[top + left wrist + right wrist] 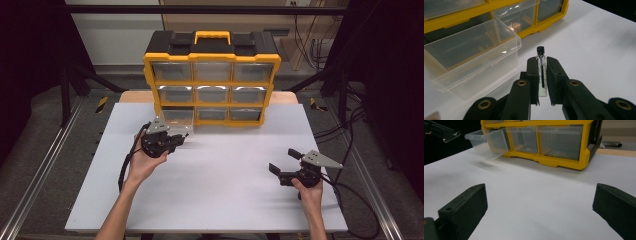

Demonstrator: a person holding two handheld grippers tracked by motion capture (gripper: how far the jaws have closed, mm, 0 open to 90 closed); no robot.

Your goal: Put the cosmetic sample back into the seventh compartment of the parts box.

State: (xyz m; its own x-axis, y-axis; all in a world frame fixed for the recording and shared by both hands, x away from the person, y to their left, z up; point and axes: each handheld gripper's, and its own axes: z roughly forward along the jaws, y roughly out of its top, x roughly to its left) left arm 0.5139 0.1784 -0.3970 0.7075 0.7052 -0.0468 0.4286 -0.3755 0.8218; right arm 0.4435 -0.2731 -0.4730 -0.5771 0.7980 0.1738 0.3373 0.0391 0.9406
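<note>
A yellow and black drawer organizer (212,75) stands at the back of the white table. Its bottom-left clear drawer (471,57) is pulled out and looks empty inside. My left gripper (541,75) is shut on a small clear glass vial with a black cap (541,67), held upright just in front of and to the right of that drawer. In the high view the left gripper (177,139) hovers near the open drawer (177,116). My right gripper (282,161) is open with nothing between its jaws, low over the table's right side; its fingers (466,205) stand wide apart.
The organizer (554,142) has three rows of clear drawers, the others pushed in; one bottom drawer (515,18) holds something small and copper-coloured. The white board (220,170) lies bare between the two hands. Cables and metal frame rails run along both sides.
</note>
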